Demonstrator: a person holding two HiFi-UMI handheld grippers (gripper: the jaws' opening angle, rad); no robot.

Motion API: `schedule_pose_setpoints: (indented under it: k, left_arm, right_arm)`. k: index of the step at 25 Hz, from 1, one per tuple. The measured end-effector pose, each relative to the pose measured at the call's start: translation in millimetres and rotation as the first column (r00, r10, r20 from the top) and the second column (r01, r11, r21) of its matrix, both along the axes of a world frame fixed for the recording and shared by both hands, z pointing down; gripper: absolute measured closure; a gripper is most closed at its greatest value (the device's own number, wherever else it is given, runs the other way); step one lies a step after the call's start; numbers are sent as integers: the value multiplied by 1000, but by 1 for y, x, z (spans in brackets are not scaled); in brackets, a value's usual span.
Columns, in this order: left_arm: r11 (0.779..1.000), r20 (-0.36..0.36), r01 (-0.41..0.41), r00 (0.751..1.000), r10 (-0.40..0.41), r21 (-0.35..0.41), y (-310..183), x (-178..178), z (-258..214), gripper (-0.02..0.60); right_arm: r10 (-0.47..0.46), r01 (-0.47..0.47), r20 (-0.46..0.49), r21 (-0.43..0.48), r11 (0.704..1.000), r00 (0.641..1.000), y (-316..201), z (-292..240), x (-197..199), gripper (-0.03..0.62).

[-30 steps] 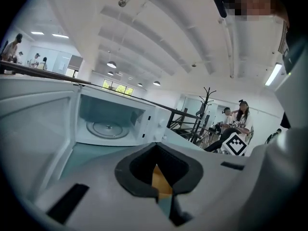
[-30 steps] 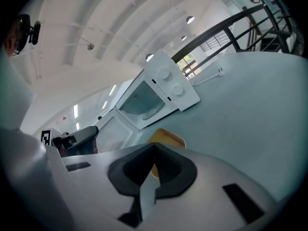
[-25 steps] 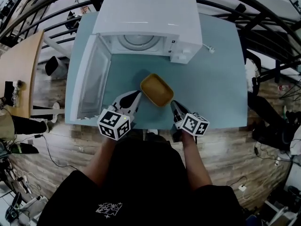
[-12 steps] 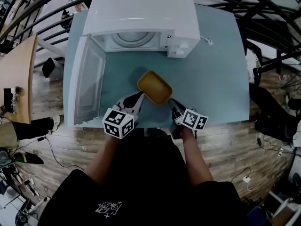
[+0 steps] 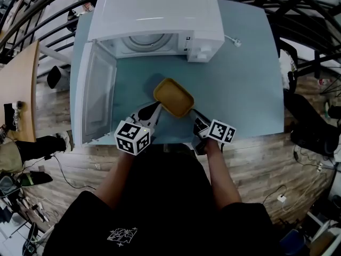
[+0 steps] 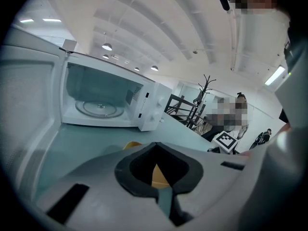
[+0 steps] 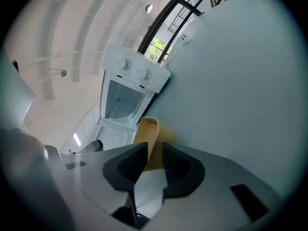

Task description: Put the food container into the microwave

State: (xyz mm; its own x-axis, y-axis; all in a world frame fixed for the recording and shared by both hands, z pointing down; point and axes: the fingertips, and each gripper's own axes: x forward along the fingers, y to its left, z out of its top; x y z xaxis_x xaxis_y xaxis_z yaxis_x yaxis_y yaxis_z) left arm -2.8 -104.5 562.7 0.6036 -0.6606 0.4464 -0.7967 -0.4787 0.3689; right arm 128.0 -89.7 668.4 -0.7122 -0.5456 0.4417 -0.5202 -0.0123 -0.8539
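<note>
While the microwave [image 5: 160,15] stands with its door [image 5: 93,100] swung wide beyond my claws, the head view catches the yellow food container [image 5: 173,96] between my left claw [image 5: 154,109] and my right claw [image 5: 194,117]. It sits short of the oven's mouth and, judging by the shadow beside it, is raised off the teal table [image 5: 245,89], with wood flooring [image 5: 298,164] behind me. The carry inward and the setting-down on the turntable [image 5: 152,40] remain to be done. From the left claw, whose jaws are drawn in on a wedge of yellow wall, the open cavity lies ahead and leftward, with a coat stand [image 6: 204,88] and a person [image 6: 238,117] off to the right under a white ceiling. From the right claw, its jaws pinched on the container's rim, the oven waits just beyond the container.
</note>
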Motion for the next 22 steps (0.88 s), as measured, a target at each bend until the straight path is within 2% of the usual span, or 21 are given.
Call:
schedule_pose_setpoints:
  k: [22]
  left_arm:
    - [1000, 10, 14, 1000, -14, -20, 5, -14, 6, 575]
  right_arm:
    - [76, -62, 154, -92, 994, 985, 4, 10, -18, 536]
